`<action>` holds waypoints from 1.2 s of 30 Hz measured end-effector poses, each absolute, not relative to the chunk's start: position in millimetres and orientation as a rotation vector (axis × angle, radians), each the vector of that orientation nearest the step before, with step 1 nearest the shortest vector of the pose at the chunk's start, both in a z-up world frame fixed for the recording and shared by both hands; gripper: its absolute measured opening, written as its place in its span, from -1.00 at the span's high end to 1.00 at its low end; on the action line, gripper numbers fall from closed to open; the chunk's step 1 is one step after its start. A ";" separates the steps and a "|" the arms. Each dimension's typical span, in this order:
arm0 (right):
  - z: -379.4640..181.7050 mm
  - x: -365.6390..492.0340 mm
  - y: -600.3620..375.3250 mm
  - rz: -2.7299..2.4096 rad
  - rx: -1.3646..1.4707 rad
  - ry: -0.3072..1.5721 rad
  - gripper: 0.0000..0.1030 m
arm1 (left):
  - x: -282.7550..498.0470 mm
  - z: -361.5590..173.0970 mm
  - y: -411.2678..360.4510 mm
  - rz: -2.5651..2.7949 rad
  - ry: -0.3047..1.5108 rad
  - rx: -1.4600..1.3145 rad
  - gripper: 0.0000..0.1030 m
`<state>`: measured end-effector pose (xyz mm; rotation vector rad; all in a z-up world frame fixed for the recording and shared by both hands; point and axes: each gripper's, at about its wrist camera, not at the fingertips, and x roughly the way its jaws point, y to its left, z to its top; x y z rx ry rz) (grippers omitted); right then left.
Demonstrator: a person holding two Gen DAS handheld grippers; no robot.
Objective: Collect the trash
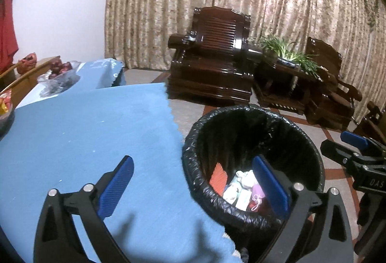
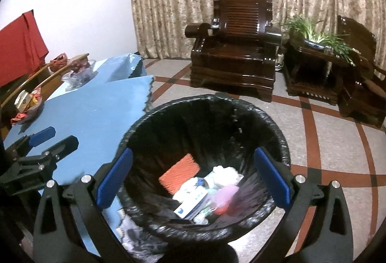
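A black-lined trash bin [image 2: 265, 125] stands on the floor beside the blue-covered table [image 2: 96, 115]. At its bottom lie an orange ribbed piece [image 2: 179, 172], crumpled white tissues [image 2: 225, 172], a white and blue packet [image 2: 191, 206] and a pink wrapper [image 2: 226, 193]. My right gripper [image 2: 193, 181] hangs above the bin's mouth, open, nothing between its blue pads. My left gripper [image 1: 193, 187] is open and empty too, straddling the table's edge and the bin's [image 1: 301, 137] near rim. Each gripper shows at the edge of the other's view.
A glass bowl of red fruit [image 2: 80, 71] and a dish of wrapped snacks [image 2: 27, 103] sit at the table's far left. Dark wooden armchairs [image 2: 236, 55] and a side table with a green plant [image 2: 318, 33] stand before beige curtains. Tiled floor lies right of the bin.
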<state>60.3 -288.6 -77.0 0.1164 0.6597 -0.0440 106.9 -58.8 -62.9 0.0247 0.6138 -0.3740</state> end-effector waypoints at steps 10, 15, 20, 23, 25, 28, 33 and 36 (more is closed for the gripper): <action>-51.5 45.0 -261.1 -0.002 0.116 0.647 -0.90 | 79.6 -38.9 -39.8 -0.340 0.578 0.022 -0.88; -39.2 36.4 -258.1 0.000 0.119 0.628 -0.90 | 70.3 -25.0 -36.5 -0.323 0.550 0.020 -0.88; -30.4 32.6 -259.9 -0.004 0.112 0.615 -0.90 | 65.6 -14.8 -36.5 -0.309 0.530 0.017 -0.88; -26.2 30.1 -260.8 -0.006 0.109 0.607 -0.90 | 59.4 -10.8 -38.5 -0.309 0.523 0.017 -0.88; -25.3 27.9 -263.1 -0.006 0.109 0.602 -0.90 | 57.8 -6.8 -39.9 -0.305 0.516 0.023 -0.88; -22.6 27.5 -262.6 -0.007 0.113 0.596 -0.90 | 55.6 -1.6 -42.3 -0.300 0.508 0.031 -0.88; -17.9 25.6 -266.2 -0.009 0.113 0.585 -0.90 | 53.9 3.0 -44.6 -0.295 0.500 0.032 -0.88; -16.4 25.8 -266.5 -0.008 0.112 0.583 -0.90 | 52.3 6.1 -46.5 -0.290 0.499 0.039 -0.88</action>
